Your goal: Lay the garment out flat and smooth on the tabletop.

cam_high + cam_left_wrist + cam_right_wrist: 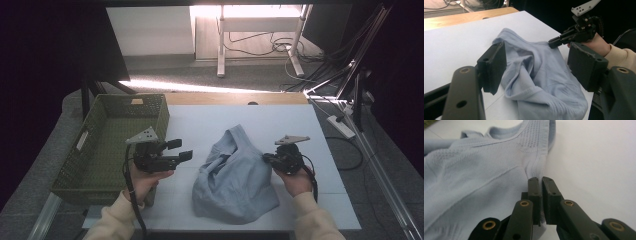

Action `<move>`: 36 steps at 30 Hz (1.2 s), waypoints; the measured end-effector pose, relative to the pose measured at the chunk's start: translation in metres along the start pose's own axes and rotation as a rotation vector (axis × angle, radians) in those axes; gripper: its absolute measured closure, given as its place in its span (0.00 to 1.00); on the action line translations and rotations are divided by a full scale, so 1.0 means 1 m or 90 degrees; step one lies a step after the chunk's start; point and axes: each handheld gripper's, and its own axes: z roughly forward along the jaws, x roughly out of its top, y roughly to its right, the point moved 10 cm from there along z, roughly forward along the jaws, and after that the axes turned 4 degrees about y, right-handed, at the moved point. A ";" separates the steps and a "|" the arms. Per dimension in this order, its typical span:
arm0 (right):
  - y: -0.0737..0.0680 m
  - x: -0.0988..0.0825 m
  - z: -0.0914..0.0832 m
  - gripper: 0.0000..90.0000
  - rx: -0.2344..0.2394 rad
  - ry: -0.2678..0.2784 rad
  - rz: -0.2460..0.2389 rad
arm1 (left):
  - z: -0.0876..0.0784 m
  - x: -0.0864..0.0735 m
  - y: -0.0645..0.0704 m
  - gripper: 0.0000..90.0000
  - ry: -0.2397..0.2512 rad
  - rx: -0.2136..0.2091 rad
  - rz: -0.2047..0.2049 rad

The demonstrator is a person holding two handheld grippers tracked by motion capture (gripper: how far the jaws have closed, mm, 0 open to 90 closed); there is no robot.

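- The shirt (235, 175) lies crumpled on the desk (280, 125) between the tongs, long way pointing away from the person.
- Right tongs (541, 185) pinch its edge.
- Left tongs (181, 150) are spread, holding nothing.
- Folds hide its shape.

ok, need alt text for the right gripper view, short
The right gripper has its two black fingers shut on the ribbed hem of a crumpled pale blue knit garment, seen close up along the fingers. The garment spreads to the left over a white tabletop, with a mesh-patterned panel near its top edge.
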 end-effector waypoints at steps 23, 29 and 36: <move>0.008 -0.009 -0.011 0.67 -0.010 0.041 0.017 | 0.021 -0.007 0.006 0.35 -0.027 -0.008 -0.002; 0.007 0.000 -0.022 0.61 -0.008 0.084 0.028 | 0.030 -0.009 0.007 0.35 -0.037 -0.007 -0.004; 0.000 0.001 -0.023 0.57 0.002 0.090 0.023 | 0.052 -0.011 0.007 0.35 -0.059 -0.006 -0.007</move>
